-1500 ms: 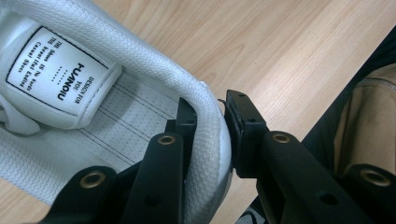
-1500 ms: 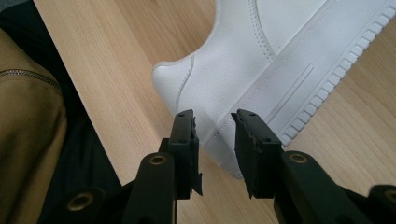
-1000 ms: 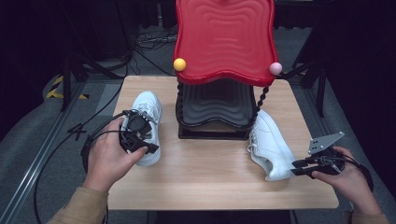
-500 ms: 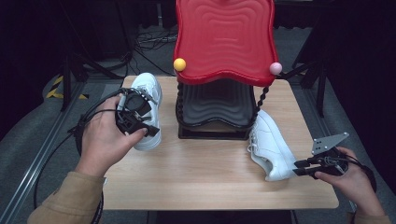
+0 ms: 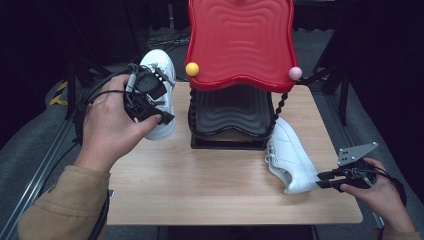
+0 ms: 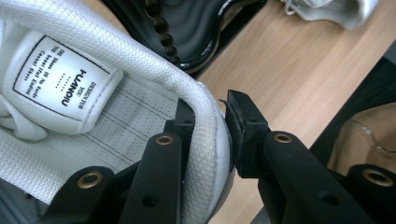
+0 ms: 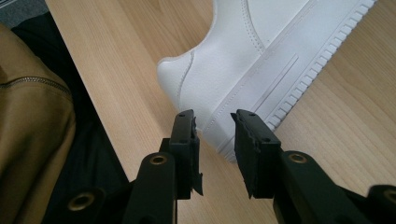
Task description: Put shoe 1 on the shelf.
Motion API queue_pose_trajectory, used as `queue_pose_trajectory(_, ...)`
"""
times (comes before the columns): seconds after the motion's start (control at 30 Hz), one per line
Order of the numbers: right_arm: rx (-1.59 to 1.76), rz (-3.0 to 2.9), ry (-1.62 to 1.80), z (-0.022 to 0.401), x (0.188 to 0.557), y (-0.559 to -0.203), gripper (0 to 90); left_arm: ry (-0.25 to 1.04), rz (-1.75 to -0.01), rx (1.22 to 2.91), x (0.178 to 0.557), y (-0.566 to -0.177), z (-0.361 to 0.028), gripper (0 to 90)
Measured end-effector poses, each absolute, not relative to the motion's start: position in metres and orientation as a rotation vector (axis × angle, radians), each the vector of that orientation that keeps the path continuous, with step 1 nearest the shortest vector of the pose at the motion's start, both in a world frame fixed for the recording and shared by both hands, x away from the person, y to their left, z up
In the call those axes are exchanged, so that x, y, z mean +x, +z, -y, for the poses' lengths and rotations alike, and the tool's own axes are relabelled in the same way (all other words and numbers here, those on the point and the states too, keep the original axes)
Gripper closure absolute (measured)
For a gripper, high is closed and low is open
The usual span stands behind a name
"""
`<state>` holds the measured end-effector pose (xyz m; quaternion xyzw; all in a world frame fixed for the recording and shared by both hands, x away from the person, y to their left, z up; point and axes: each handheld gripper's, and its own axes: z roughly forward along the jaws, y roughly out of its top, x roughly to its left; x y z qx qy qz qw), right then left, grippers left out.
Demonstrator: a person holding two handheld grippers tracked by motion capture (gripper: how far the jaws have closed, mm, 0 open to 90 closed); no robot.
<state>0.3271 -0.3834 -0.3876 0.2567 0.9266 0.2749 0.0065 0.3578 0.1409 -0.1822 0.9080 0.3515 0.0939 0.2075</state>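
Gripping left shoe [image 5: 159, 95] collar: left gripper [image 6: 208, 128] | right gripper [image 7: 215, 126] released, straddling right shoe [image 5: 287, 157] heel near table [image 5: 210, 200] edge

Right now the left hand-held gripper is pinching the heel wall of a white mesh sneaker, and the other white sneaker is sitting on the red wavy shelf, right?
Not quite. The left hand-held gripper does pinch the white mesh sneaker at its heel wall, but the other white sneaker lies on its side on the wooden table, beside the rack, not on the red wavy shelf. The high view shows this.

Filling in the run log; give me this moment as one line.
left gripper: shut on collar of lifted white sneaker | right gripper: open at heel of second white sneaker on wooden table
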Motion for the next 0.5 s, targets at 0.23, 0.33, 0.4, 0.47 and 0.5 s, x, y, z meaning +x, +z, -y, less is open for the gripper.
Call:
queue_pose_trajectory(0.23,0.795,-2.893,0.876,0.384,0.324,-0.384,68.7,0.3,-0.962,2.51,0.357,-0.165,-0.139,75.2)
queue_pose_trajectory(0.33,0.797,-2.893,0.872,0.384,0.324,-0.384,68.7,0.322,-0.957,2.5,0.357,-0.158,-0.138,75.0)
queue_pose_trajectory(0.4,0.79,-2.897,0.872,0.383,0.324,-0.385,68.7,0.339,-0.952,2.489,0.357,-0.151,-0.137,74.9)
queue_pose_trajectory(0.47,0.785,-2.901,0.869,0.382,0.324,-0.386,69.5,0.373,-0.943,2.48,0.356,-0.144,-0.135,74.7)
queue_pose_trajectory(0.5,0.78,-2.908,0.859,0.381,0.324,-0.386,69.8,0.385,-0.937,2.477,0.355,-0.141,-0.134,74.6)
